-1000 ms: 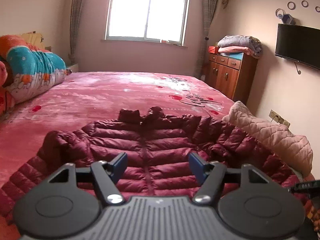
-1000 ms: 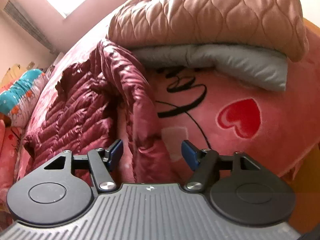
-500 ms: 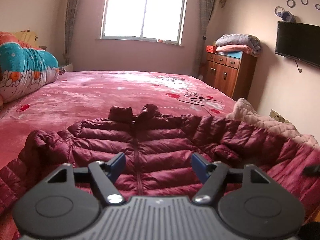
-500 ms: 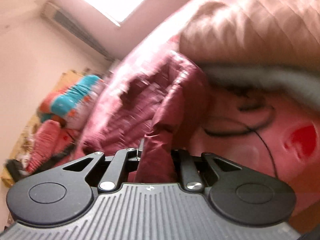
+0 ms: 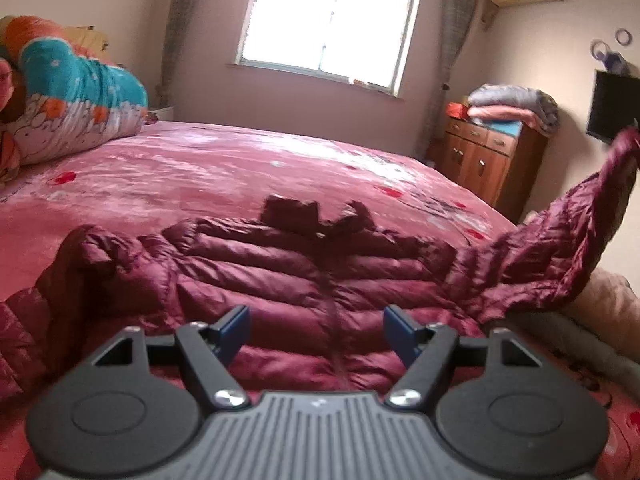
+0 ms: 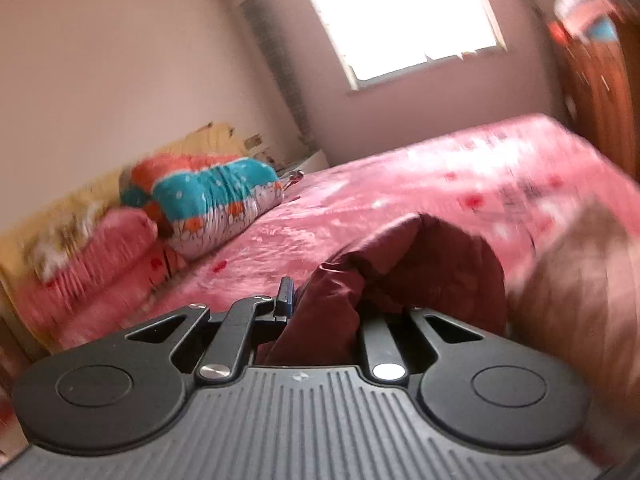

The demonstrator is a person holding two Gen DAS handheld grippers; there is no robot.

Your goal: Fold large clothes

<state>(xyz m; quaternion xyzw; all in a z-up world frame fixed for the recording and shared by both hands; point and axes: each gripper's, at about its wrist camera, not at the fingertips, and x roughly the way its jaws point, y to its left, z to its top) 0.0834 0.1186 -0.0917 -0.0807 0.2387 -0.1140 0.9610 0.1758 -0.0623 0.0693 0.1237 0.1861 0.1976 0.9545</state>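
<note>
Right wrist: right claw (image 6: 320, 312) clamped on jacket sleeve (image 6: 420, 264), above bed (image 6: 360, 200) | left claw (image 5: 316, 332) spread, empty, over jacket (image 5: 280, 264)

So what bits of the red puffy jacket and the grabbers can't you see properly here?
- Right wrist view: the right gripper is shut on the jacket sleeve; bunched cloth hides one pad.
- Left wrist view: the sleeve's tip runs off the picture's edge.
- Left wrist view: the left gripper and its body cover the jacket hem.
- Right wrist view: motion blur smears the pale quilt.
</note>
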